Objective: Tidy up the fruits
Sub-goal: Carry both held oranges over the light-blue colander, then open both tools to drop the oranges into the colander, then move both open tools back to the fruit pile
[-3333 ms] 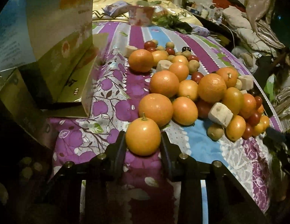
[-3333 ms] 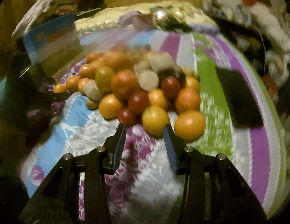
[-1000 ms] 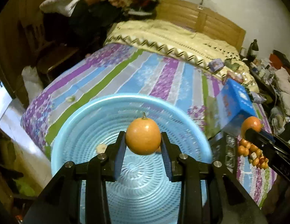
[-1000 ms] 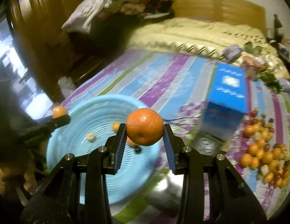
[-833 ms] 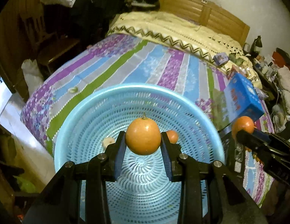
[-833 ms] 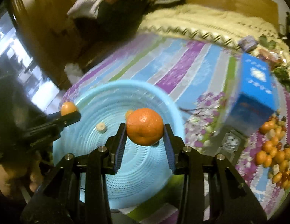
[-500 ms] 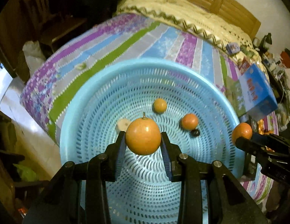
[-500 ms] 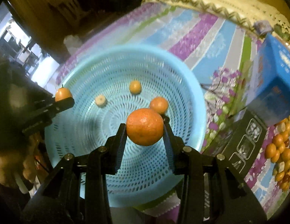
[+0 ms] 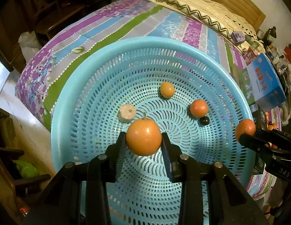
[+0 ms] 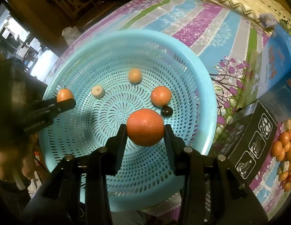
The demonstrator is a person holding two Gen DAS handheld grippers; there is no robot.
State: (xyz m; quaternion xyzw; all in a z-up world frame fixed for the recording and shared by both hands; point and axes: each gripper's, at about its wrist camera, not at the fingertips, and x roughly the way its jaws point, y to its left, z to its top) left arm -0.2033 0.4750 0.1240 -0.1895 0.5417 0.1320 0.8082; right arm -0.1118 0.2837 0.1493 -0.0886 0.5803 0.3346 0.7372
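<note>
My left gripper (image 9: 143,140) is shut on an orange with a stem (image 9: 143,136) and holds it above the blue basket (image 9: 74,86). My right gripper (image 10: 145,129) is shut on a darker orange (image 10: 145,127), also above the basket (image 10: 203,71). Inside the basket lie a small yellow-orange fruit (image 9: 167,89), an orange (image 9: 198,108), a small dark fruit (image 9: 204,120) and a pale cut piece (image 9: 127,112). The right gripper shows at the right of the left wrist view (image 9: 245,131); the left gripper shows at the left of the right wrist view (image 10: 65,96).
The basket sits on a striped purple, blue and green bedspread (image 9: 115,18). A blue box (image 9: 265,82) and a black box (image 10: 252,142) stand to the basket's right. A pile of loose fruit (image 10: 285,148) lies beyond them. The bed's edge and the floor (image 9: 6,86) are at the left.
Both grippers have carried their oranges from the fruit pile to over the basket and come lower and closer to its inside. Both stay shut on their fruit.
</note>
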